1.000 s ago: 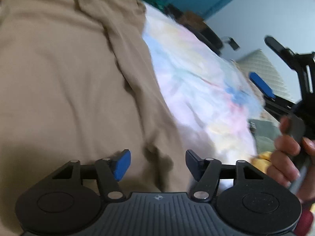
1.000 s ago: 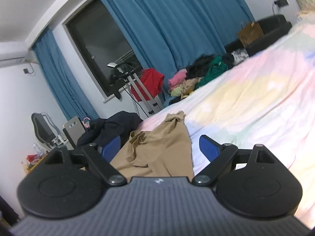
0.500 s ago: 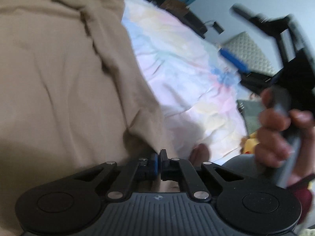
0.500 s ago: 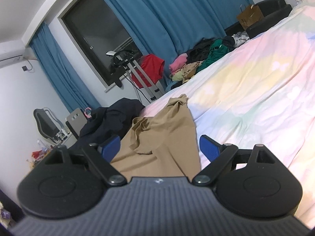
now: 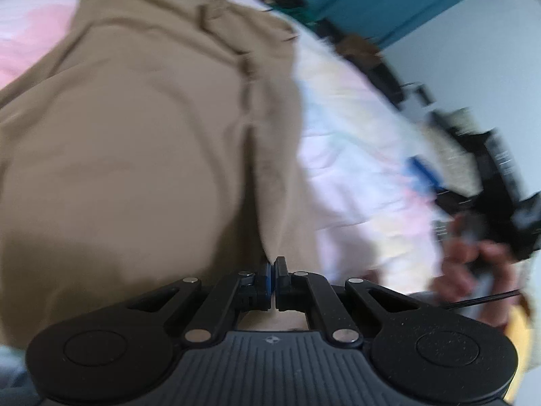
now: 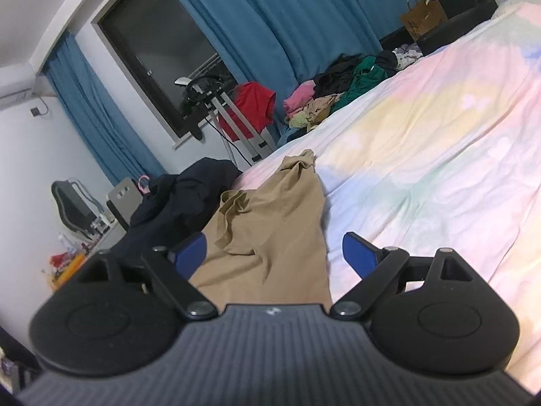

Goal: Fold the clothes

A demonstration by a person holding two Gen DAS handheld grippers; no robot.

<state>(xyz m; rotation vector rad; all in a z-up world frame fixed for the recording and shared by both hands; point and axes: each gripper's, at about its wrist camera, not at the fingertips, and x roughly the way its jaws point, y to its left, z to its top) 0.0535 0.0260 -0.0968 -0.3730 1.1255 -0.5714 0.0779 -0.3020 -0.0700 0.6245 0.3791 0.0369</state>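
Tan garment (image 6: 270,237) lies spread on your pastel bedsheet (image 6: 439,142), near the bed's edge. Your left gripper (image 5: 273,270) is clenched on a ridge of its cloth; the right gripper (image 6: 274,253) hangs released above it. Judging by this, you're starting the fold: next, carry that pinched edge across.

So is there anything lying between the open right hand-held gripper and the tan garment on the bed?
Nothing visible. The tan garment lies directly ahead between the right hand-held gripper fingers, on bare pastel bedsheet; the dark clothes sit off beside it.
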